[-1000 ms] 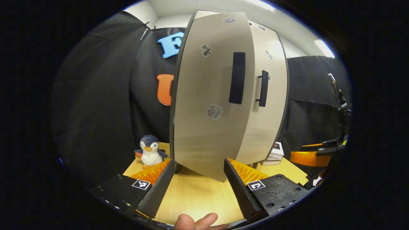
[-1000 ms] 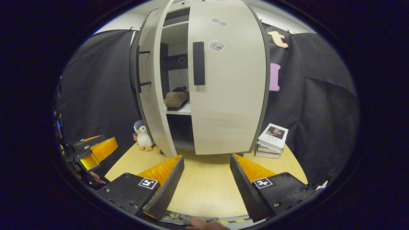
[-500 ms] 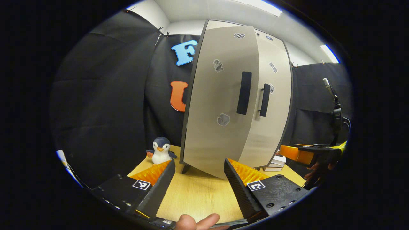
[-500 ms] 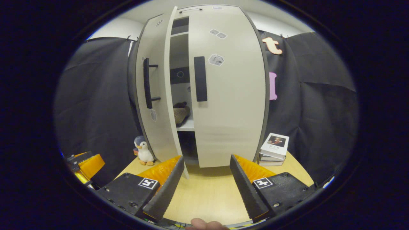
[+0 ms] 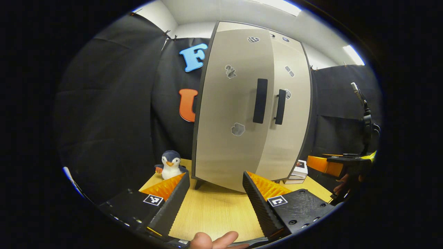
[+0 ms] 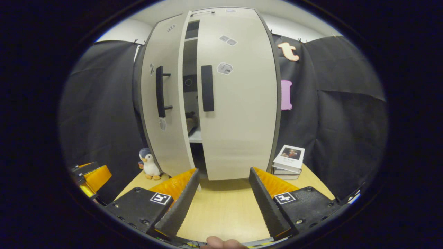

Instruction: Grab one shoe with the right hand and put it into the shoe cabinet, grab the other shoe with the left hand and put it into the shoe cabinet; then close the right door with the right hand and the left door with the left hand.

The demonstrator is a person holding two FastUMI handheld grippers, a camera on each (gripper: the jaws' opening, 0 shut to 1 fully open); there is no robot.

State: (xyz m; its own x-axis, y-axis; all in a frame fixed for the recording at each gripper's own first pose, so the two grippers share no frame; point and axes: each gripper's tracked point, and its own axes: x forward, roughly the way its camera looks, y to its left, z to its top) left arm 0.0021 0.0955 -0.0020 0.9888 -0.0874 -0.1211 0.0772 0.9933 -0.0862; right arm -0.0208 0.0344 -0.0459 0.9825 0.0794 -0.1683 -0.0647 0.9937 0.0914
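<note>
Your left tool (image 5: 216,197) sat spread over the surface (image 5: 211,211), gripping nothing. Your right tool (image 6: 224,195) gaped empty too. The left door (image 6: 162,103) stood ajar, a shoe (image 6: 191,121) behind it.

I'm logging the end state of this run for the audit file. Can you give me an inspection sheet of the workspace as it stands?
Surface: wooden tabletop, bare in front of the cabinet.
Job's things: shoe cabinet; right door looks shut; left door ajar, a narrow gap remains; one shoe glimpsed on the shelf through the gap.
Clutter: toy penguin left of the cabinet; stack of books to its right.
Grippers: left gripper open, holding nothing; right gripper open, holding nothing; neither touches a door.
Cables: a cable on a stand at the side.
Surroundings: black cloth wall.
</note>
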